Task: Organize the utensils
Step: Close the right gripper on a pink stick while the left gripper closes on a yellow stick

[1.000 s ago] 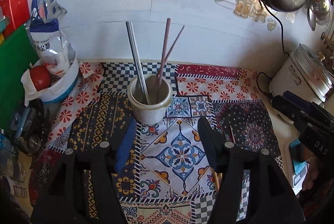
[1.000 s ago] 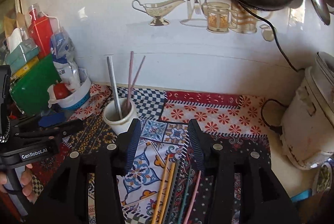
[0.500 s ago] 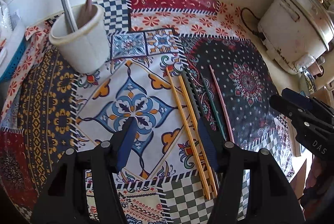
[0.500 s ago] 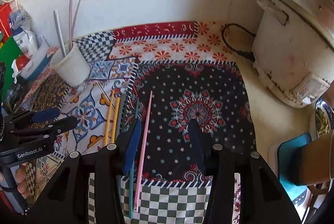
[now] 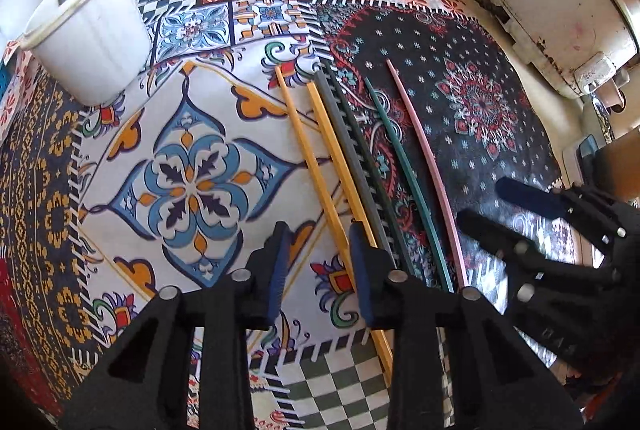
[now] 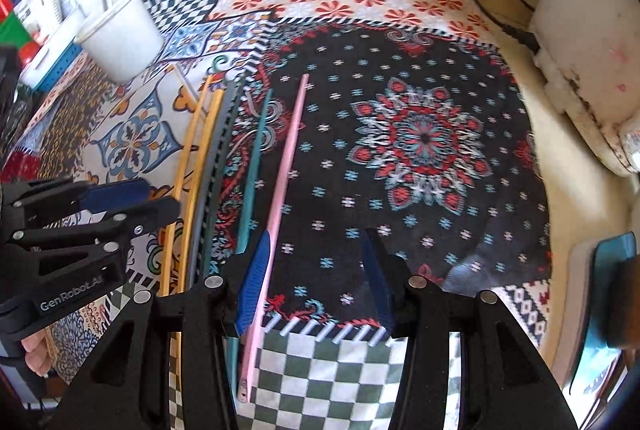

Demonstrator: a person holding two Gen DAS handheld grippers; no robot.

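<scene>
My left gripper (image 5: pixel 316 262) points steeply down at the patterned cloth (image 5: pixel 192 133). Its jaws have just been narrowing and now stand partly apart, straddling one yellow chopstick (image 5: pixel 316 165) without pinching it; the second yellow one (image 5: pixel 340 165) runs under the right finger. My right gripper (image 6: pixel 316 270) is pitched down the same way, jaws apart, the pink chopstick (image 6: pixel 288 157) just inside the left finger, not gripped. Between them lie dark grey sticks (image 5: pixel 352 157) and a green one (image 5: pixel 404 173). These look light, stiff, thin and probably slick, so I judge a pinch near the thick end best. Farther back stands the white cup (image 5: pixel 88 29), already holding a few sticks.
</scene>
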